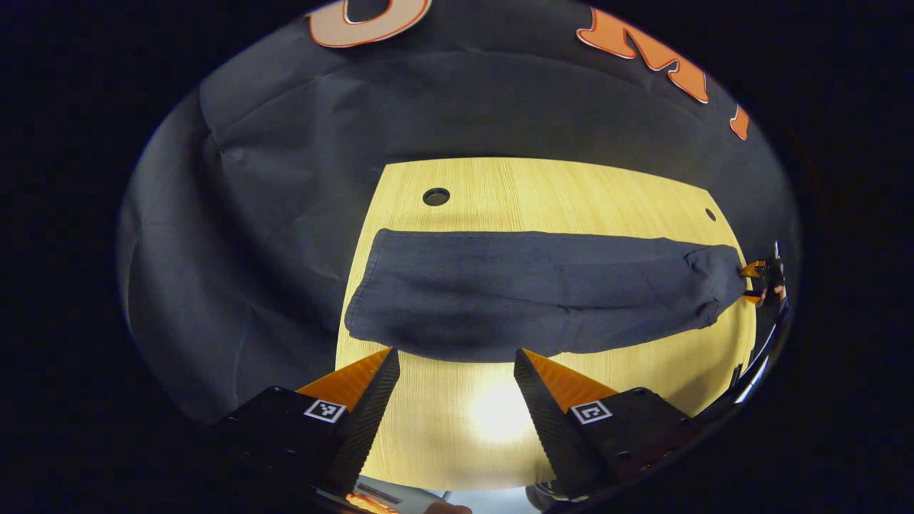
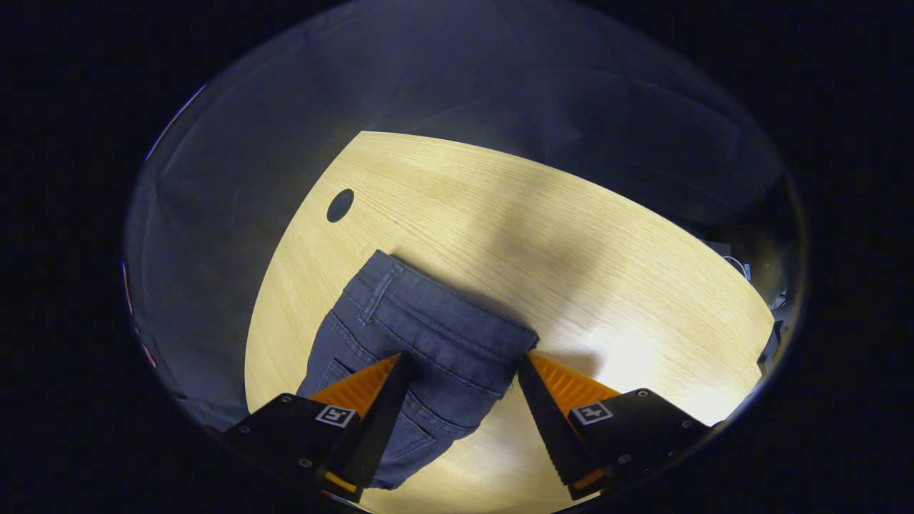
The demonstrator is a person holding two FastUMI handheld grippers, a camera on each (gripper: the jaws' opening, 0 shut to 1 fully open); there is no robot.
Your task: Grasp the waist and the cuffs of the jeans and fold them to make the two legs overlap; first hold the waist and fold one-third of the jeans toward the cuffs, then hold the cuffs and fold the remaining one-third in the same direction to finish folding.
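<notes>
Dark blue jeans [image 1: 535,293] lie flat and lengthwise on the wooden table [image 1: 543,193], the two legs overlapping, cuffs at the left end in the left gripper view. My left gripper [image 1: 455,351] hovers open over the table just short of the jeans' near edge, close to the cuff end. At the far right of that view the right gripper [image 1: 760,280] sits at the waist end. In the right gripper view the waistband of the jeans [image 2: 428,321] lies between the spread fingers of my right gripper [image 2: 465,357], which is open.
A round cable hole [image 1: 436,196] sits behind the cuff end and a smaller hole [image 1: 710,214] behind the waist end. In the right gripper view a hole [image 2: 340,205] lies beyond the waist on the table [image 2: 500,214]. Black cloth walls surround the table.
</notes>
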